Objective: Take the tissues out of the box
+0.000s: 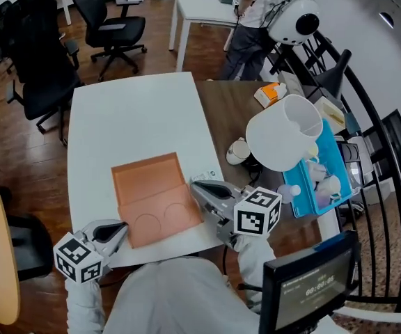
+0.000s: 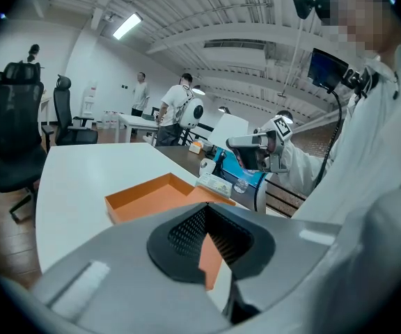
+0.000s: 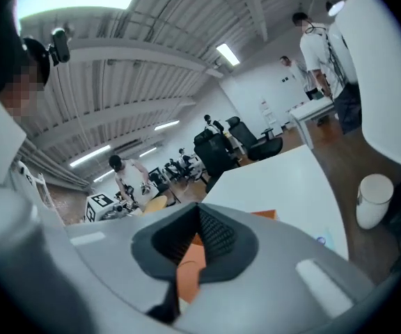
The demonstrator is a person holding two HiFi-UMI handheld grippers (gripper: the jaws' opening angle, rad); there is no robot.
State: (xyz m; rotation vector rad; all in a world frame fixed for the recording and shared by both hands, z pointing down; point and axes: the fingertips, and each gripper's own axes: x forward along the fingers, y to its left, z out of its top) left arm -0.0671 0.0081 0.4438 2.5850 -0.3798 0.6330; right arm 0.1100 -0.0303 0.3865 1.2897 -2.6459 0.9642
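An open orange box [image 1: 152,197] lies flat on the white table [image 1: 131,117]; its inside shows only bare orange board with two ring outlines. A small white tissue pack [image 1: 205,177] rests by the box's right edge, also in the left gripper view as the tissue pack [image 2: 214,184] past the box [image 2: 152,195]. My right gripper [image 1: 199,188] hovers over the box's right corner, shut, with nothing between its jaws. My left gripper [image 1: 115,232] sits at the box's near left corner, also shut and empty. Orange board shows through each gripper's pad gap.
A large white bucket [image 1: 284,132], a white cup [image 1: 239,152] and a blue tray [image 1: 326,179] of small items stand on the brown table to the right. Black office chairs [image 1: 113,26] and a person [image 1: 256,12] are at the back. A timer screen [image 1: 308,287] sits near right.
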